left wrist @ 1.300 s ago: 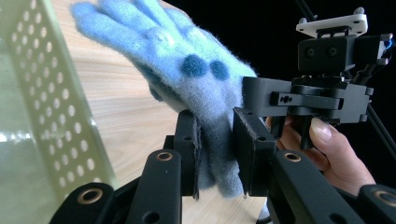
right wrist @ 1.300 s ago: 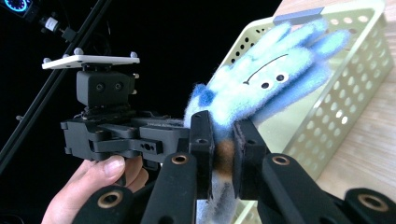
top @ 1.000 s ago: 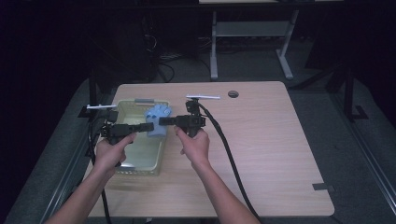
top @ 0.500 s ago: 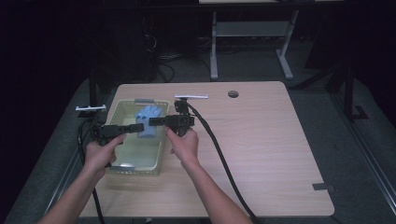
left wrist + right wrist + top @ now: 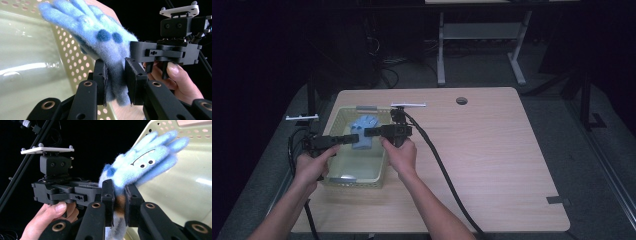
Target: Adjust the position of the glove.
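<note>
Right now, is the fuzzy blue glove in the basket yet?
Not yet. Picking up looks done: the left gripper and right gripper both pinch the blue glove by its cuff. In hand: it hangs over the pale green basket. Probably still left: lowering it inside and letting go.

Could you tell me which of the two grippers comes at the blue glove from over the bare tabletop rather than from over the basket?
The right gripper; its hand is over the wood beside the basket, while the left gripper reaches the blue glove across the basket.
</note>
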`<state>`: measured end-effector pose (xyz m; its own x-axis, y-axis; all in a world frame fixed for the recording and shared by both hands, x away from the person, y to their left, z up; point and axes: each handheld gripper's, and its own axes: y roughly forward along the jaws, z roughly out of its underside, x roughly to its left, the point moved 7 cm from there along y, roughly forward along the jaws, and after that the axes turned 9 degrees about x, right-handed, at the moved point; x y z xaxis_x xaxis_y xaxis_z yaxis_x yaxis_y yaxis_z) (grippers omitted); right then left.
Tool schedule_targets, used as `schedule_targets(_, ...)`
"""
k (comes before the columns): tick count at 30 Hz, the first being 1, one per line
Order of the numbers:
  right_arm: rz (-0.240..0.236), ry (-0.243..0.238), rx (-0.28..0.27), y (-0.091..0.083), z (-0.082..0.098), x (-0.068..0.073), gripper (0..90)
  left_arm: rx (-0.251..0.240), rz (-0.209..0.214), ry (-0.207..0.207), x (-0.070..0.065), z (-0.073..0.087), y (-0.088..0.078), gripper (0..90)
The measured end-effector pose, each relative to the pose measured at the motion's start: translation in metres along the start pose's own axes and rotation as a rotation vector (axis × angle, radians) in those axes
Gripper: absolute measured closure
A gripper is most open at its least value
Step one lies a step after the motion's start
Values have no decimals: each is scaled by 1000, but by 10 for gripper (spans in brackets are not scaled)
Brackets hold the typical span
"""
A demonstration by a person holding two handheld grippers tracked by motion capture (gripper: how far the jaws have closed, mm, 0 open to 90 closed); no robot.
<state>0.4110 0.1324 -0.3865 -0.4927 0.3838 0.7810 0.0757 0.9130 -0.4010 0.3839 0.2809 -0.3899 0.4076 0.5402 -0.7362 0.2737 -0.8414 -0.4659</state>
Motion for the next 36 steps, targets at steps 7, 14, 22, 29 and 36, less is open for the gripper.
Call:
schedule_targets(7,-1,0,12,9,0,-1,802,-2,-1,-13,7,2,-5,715)
schedule_targets(14,-1,7,28,19,2,-4,802,10,-1,-31,17,6,-7,715)
schedule_targets(22,-2,9,40,26,4,-7,802,14,-8,-41,23,8,-9,715)
schedule_targets(29,5,11,51,34,6,-10,802,26,-16,-48,29,11,-11,715)
schedule_targets(36,16,16,73,40,9,-14,802,37,-22,-56,37,15,-10,714)
